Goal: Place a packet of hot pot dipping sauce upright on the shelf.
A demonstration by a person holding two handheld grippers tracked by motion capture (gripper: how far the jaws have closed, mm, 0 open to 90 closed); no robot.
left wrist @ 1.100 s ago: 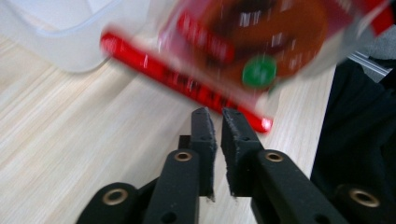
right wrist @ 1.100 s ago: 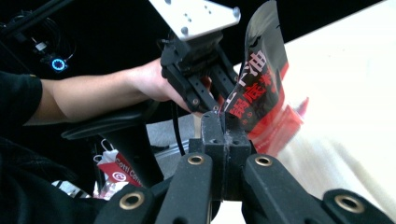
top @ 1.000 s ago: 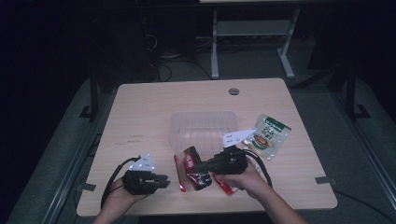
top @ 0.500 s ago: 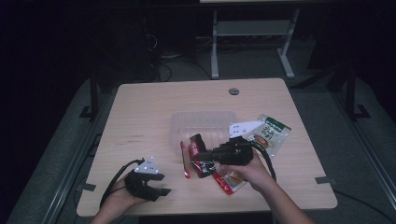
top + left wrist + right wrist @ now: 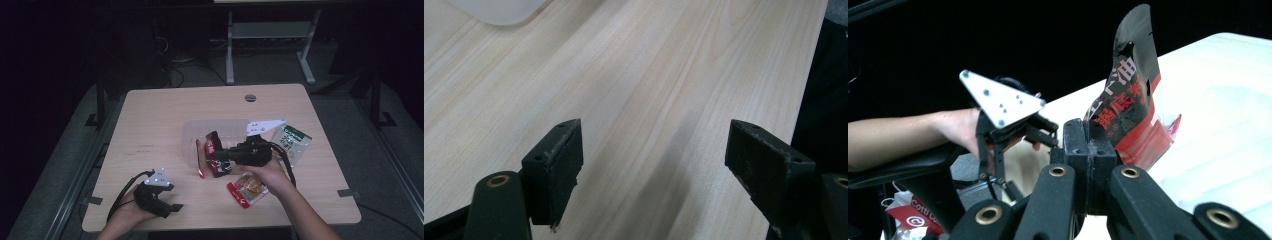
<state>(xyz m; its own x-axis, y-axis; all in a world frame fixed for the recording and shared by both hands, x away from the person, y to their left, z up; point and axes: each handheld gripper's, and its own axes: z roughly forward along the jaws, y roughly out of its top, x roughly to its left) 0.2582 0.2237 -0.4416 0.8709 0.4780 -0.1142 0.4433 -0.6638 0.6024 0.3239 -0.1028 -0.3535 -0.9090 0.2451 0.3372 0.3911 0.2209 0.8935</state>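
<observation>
Left gripper (image 5: 170, 207): low at the near left edge of the table (image 5: 150, 130), jaws spread wide with nothing between them; in the left gripper view only bare wood lies between the pads (image 5: 555, 165). Idle, well apart from the work.

Thin red packet (image 5: 200, 159): lies flat on the table just beside the near left corner of the container, untouched.

Clear container (image 5: 220, 128): shallow plastic tray at table centre, looks empty as far as can be told; its near edge sits behind the held pouch.

Black-and-red pouch (image 5: 216, 152): lifted off the table, pinched by its lower corner, standing up and curling at the top in the right gripper view (image 5: 1128, 95). It hangs at the container's near rim, not yet inside.

Right gripper (image 5: 223, 156): jaws clamped together on the pouch corner, pointing left across the table.

Red snack packet (image 5: 248, 189): on the table under the right hand, near the front edge.

Green packet (image 5: 292, 142): flat on the table right of the container, part hidden by the gripper's grey plate.

Step in hand (judgement): carrying the pouch into the container.

Risk 1: corner grip is thin; a quick swing could let the slick foil slide out short of the rim.

Risk 2: the floppy top may catch the container wall and tip or shove the light tray.

Risk 3: the trailing cable could drag the red snack packet or green packet.
</observation>
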